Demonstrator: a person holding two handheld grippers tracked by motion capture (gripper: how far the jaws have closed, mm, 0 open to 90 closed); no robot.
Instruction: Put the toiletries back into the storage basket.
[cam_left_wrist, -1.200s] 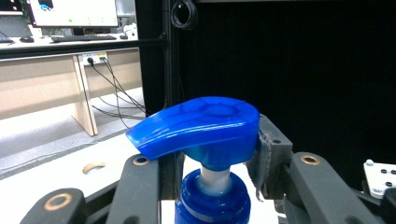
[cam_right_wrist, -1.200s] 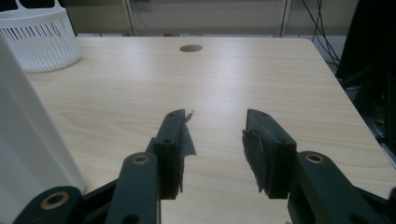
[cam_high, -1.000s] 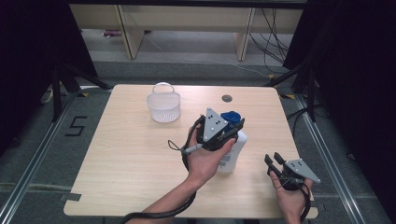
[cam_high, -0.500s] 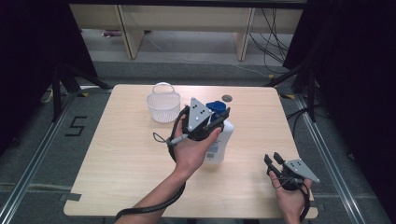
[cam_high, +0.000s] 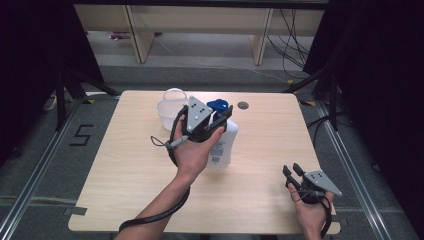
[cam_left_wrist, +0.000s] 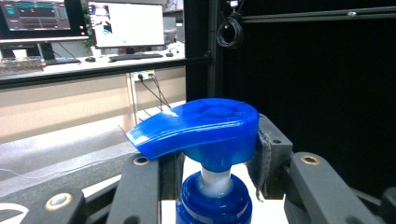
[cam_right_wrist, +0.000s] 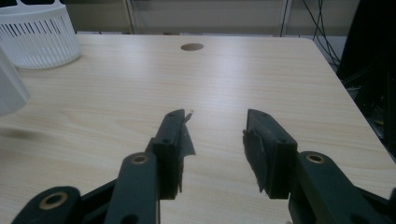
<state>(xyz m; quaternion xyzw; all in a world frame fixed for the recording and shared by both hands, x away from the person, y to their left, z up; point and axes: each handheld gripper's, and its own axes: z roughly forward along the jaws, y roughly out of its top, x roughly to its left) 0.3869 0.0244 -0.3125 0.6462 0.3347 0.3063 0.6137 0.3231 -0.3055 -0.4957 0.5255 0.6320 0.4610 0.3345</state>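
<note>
Much of the white pump bottle (cam_high: 222, 145) is covered in the high view by the left hand (cam_high: 192, 150) and the left gripper (cam_high: 222, 116), and its label print is too small to be read. In the left gripper view the bottle is cut off by the bottom edge just below its blue collar, so that the contact of the pads with the neck is hidden beneath the blue pump head (cam_left_wrist: 201, 126). In the right gripper view the white basket (cam_right_wrist: 39, 35) is cropped by the top and left edges, and a blurred white shape at the left edge cannot be made out with certainty.
</note>
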